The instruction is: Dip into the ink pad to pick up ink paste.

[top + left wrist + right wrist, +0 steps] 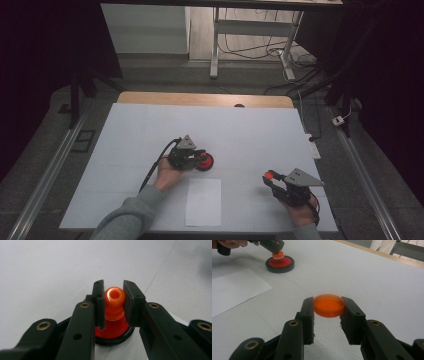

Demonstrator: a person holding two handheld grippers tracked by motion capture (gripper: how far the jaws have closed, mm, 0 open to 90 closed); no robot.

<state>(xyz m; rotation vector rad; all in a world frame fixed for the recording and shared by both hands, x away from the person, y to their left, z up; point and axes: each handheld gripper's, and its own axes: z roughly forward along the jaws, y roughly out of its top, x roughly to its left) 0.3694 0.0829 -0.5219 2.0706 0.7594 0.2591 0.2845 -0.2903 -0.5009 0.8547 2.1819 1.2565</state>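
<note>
Near the middle of the white table [250,130], the left gripper [197,159] is clamped on an orange stamp [114,303], its two pads pressed against the round knob at the top. In the left gripper view the knob has a small hole in its crown, and below it the stamp's body widens down toward a red ink pad [113,331] in a black round case; the jaws cover both sides of the stamp, so whether its base touches the ink cannot be told there. In the right gripper view the stamp's pale lower rim appears to sit on or just above the red surface, but that corner is small and partly covered by the left gripper. The right gripper [328,305] is closed on an orange round lid [328,305], held level just above the table, with the jaws hiding its two sides; in the high view it is only a small orange spot at the gripper's tip. A white sheet of paper [203,201] lies flat between the two hands, near the front edge; in the right gripper view it is cut off at the left border. Faint marks on it are too dim to read.
</note>
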